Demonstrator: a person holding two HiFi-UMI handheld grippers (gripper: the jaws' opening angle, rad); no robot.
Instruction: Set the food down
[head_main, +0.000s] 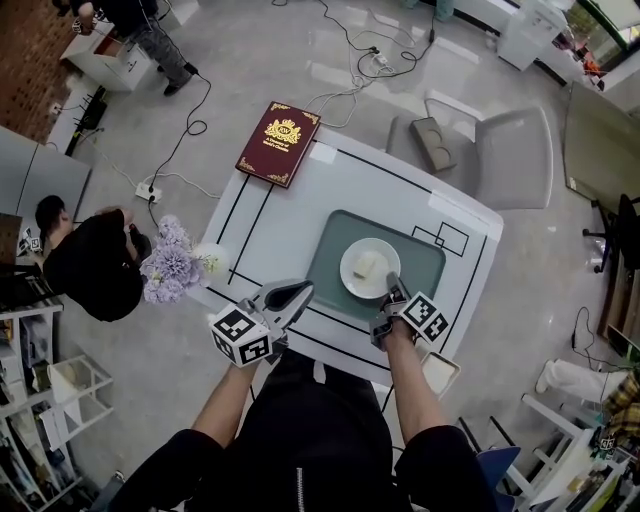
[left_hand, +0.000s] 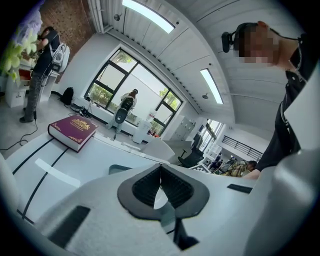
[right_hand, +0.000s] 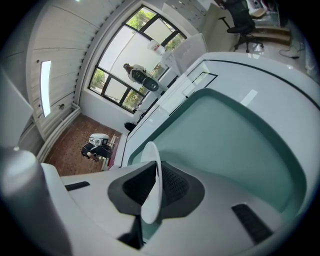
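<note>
Food (head_main: 371, 264) on plate (head_main: 351, 283) (on mat (head_main: 426, 262))

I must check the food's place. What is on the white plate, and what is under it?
One pale piece of food lies on the plate. Under it is the green mat; the part beneath the plate is covered. The right gripper clamps the plate's rim in its jaws.

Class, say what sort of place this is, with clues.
Likely an office or lab staged for recording: power cables trail over the floor, an office chair stands nearby, and the table under the plate bears marked outlines.
</note>
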